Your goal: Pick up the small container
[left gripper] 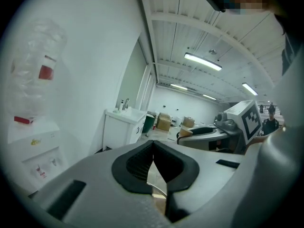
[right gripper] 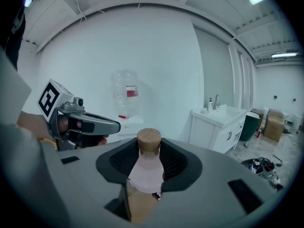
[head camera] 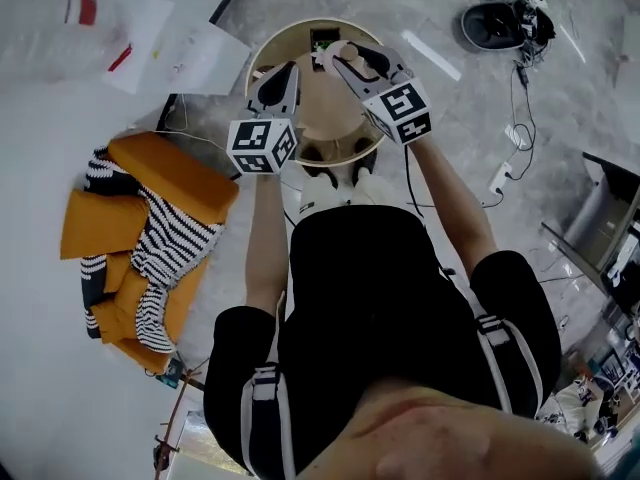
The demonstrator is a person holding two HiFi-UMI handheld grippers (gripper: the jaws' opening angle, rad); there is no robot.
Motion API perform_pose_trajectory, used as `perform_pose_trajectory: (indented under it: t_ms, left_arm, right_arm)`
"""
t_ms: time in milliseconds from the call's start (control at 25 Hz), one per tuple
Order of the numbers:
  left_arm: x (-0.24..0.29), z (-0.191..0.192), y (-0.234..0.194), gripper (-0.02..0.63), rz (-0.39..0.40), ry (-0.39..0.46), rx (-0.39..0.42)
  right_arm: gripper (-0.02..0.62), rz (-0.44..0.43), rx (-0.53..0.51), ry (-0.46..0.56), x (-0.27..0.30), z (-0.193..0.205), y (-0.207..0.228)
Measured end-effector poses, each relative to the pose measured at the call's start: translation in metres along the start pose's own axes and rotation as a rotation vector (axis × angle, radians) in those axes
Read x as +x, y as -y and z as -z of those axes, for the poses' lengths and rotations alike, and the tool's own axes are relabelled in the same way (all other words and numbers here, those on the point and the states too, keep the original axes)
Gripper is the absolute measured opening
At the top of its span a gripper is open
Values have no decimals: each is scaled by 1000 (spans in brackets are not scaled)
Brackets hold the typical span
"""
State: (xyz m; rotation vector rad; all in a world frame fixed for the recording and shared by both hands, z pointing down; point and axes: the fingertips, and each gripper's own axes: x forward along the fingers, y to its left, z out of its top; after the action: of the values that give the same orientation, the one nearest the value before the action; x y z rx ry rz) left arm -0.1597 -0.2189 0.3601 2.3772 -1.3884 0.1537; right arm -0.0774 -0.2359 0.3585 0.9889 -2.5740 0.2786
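The small container (right gripper: pixel 145 170) is a pale pink bottle with a round wooden cap (right gripper: pixel 148 140). It stands upright between the dark pads of my right gripper (right gripper: pixel 148 151), which is shut on its body, cap above the jaw tips. In the head view the small container (head camera: pixel 337 51) is held over the round wooden table (head camera: pixel 268 48) by the right gripper (head camera: pixel 340 63). My left gripper (head camera: pixel 290 70) hovers just to its left, apart from the bottle. In the left gripper view the left gripper (left gripper: pixel 153 147) is shut with its pad tips touching and nothing between them.
Orange cushions with striped cloth (head camera: pixel 150 218) lie on the floor at the left. Papers (head camera: pixel 170 48) lie beyond them. Cables and a power strip (head camera: pixel 500 176) run along the right. A white sink cabinet (right gripper: pixel 218 125) stands by the wall.
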Motion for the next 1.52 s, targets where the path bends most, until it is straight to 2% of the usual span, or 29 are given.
perform_pose_trajectory:
  t_ms: [320, 560, 840, 1080, 1520]
  left_arm:
    - [-16, -59, 25, 18, 28, 83, 35]
    - [-27, -113, 29, 18, 34, 151, 55]
    - [-42, -163, 34, 18, 42, 219, 97]
    - [-48, -178, 36, 18, 52, 241, 115]
    - [-52, -185, 41, 18, 61, 261, 123]
  right_arm:
    - [141, -49, -11, 120, -36, -79, -10]
    - [141, -105, -37, 178, -49, -133, -18]
    - [141, -139, -67, 237, -63, -183, -23]
    - [141, -141, -67, 263, -67, -206, -21]
    - [140, -149, -85, 278, -75, -217, -25]
